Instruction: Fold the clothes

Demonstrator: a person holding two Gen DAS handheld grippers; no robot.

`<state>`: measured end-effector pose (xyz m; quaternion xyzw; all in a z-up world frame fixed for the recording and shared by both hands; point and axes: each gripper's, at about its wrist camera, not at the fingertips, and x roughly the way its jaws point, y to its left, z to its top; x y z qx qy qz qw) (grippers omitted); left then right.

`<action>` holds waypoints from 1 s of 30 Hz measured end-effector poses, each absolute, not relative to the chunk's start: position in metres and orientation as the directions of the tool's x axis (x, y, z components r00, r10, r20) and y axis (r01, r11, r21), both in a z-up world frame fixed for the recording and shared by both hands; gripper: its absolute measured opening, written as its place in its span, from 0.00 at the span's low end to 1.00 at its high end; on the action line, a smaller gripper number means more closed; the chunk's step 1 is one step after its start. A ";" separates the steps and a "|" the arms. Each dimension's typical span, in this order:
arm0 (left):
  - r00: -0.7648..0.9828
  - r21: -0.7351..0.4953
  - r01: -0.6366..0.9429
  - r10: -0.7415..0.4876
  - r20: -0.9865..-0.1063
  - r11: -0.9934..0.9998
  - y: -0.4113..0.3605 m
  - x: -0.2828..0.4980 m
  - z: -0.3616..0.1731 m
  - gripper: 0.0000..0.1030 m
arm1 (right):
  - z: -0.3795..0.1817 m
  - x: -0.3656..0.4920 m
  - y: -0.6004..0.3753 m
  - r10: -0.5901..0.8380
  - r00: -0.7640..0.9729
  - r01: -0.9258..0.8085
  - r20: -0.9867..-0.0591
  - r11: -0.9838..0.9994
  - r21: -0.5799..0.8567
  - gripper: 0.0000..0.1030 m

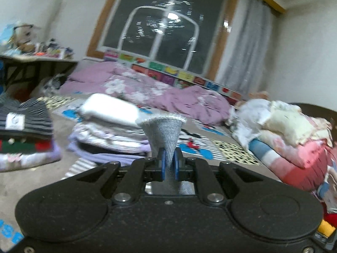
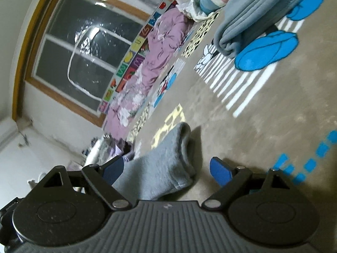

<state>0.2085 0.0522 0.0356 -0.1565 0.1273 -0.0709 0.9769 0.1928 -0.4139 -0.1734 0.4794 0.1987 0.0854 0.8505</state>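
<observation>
My left gripper (image 1: 169, 160) is shut on a grey ribbed cloth edge (image 1: 163, 130), which fans out above the blue pads and hangs down behind them. In the right wrist view a grey garment's tube-shaped end with a cuff (image 2: 168, 147) lies on the cartoon-print sheet (image 2: 231, 116). My right gripper (image 2: 167, 168) stands open over it, the garment lying nearer the left blue pad (image 2: 113, 168). The right pad (image 2: 220, 169) is apart from the cloth. The view is rolled sideways.
Two stacks of folded clothes stand at the left: a striped one (image 1: 25, 126) and a white-and-lilac one (image 1: 109, 130). A purple quilt (image 1: 147, 90) lies under the window. An unfolded heap (image 1: 284, 130) is at the right. A folded grey fleece (image 2: 252, 14) sits beyond the right gripper.
</observation>
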 end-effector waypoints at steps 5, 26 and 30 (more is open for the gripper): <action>0.951 -0.413 0.090 -0.201 -0.235 0.907 0.094 0.222 0.006 0.06 | -0.170 0.193 -0.400 0.320 0.897 0.053 -0.304 0.605 0.795 0.86; 0.826 -0.573 -0.223 -0.160 -0.541 0.788 0.184 0.211 -0.081 0.12 | -0.156 0.181 -0.372 0.219 0.895 0.083 -0.389 0.774 0.627 0.77; 0.835 -0.523 -0.308 -0.038 -0.549 0.794 0.204 0.201 -0.073 0.12 | -0.139 0.185 -0.372 0.205 0.895 0.066 -0.396 0.818 0.572 0.78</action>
